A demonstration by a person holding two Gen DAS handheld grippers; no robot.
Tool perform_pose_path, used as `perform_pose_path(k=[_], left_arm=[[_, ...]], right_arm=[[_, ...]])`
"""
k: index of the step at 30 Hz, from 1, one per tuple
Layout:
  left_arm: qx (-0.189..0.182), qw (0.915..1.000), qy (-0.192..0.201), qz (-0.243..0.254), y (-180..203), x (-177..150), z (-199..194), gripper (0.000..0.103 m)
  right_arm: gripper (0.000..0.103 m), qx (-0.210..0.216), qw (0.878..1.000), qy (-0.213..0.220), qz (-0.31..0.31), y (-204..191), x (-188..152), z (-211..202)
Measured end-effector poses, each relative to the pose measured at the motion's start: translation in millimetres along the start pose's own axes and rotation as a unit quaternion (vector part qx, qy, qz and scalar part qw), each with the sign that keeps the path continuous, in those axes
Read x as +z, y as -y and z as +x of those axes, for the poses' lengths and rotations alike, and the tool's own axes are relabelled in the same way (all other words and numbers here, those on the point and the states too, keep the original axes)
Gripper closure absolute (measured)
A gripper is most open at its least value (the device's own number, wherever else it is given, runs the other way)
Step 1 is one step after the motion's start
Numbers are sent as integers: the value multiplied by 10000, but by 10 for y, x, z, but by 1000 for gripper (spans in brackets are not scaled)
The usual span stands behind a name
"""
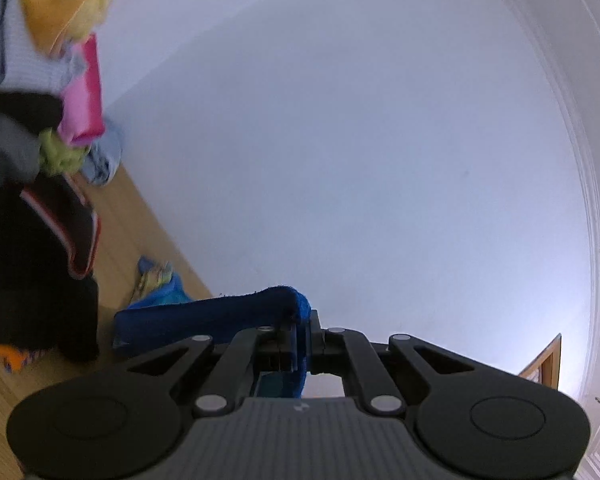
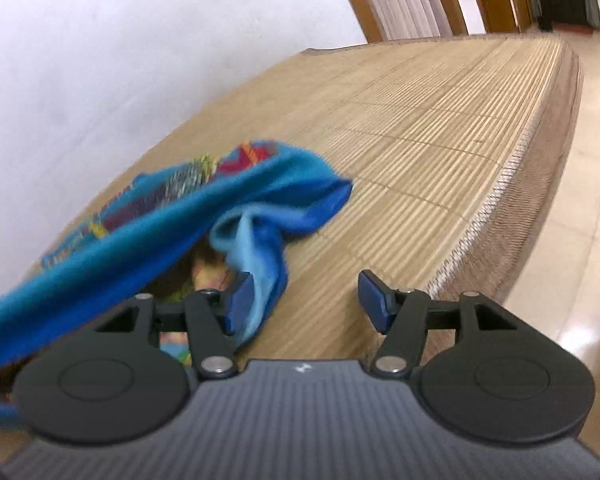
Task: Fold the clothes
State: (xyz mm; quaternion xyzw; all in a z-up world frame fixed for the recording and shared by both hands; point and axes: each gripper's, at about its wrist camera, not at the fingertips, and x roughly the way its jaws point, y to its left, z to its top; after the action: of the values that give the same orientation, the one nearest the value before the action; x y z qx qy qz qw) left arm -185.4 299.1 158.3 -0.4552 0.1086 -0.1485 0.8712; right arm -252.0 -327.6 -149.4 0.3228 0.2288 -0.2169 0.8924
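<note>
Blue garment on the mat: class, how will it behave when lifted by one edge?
The blue garment is probably floppy: it sags from the left gripper, whose jaws pinch one edge. It looks light, and its loose folds near the open right gripper may swing.

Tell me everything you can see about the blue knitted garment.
The blue knitted garment looks soft and woolly, turquoise with darker blue edging and a multicoloured patterned panel. It is unfolded and partly lifted: the left claw is shut on a dark blue edge, while the rest drapes onto the woven bamboo mat. One fold hangs against the open right claw.
</note>
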Motion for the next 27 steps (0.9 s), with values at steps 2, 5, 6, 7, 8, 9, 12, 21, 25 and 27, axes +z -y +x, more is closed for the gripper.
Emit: perform_pose_path(k=[2,5,6,7,8,9,12,21,25,27], left_arm=[[14,10000,75,29,203,81,56,99],[11,9996,243,141,560,239,132,99],[11,9993,314,186,680,303,149,99],[5,9990,374,242,793,371,161,99],[19,9985,431,324,916,451,181,99],[66,9978,491,441,1046,536,207,99],[348,9929,640,936,1442,770,330,99],[755,9858,507,1415,1808,942,775,99],[796,9869,296,1374,1594,833,869,99],[921,9877,288,1233,1410,833,872,99]], right_arm=[[40,260,9996,-76,98,26,27,67],[39,439,9987,-138,-230,-36,24,158],[39,409,9979,-125,-482,-87,16,184],[39,386,9967,-119,-700,-132,7,209],[39,369,9954,-121,-876,-170,-3,231],[39,353,9937,-124,-1052,-208,-13,253],[38,407,9906,-124,-1303,-273,-16,328],[88,-618,9446,394,-3199,-396,295,345],[85,-1537,9068,1931,-3418,-389,1101,-116],[84,-1665,8895,2478,-3460,-392,1465,-321]])
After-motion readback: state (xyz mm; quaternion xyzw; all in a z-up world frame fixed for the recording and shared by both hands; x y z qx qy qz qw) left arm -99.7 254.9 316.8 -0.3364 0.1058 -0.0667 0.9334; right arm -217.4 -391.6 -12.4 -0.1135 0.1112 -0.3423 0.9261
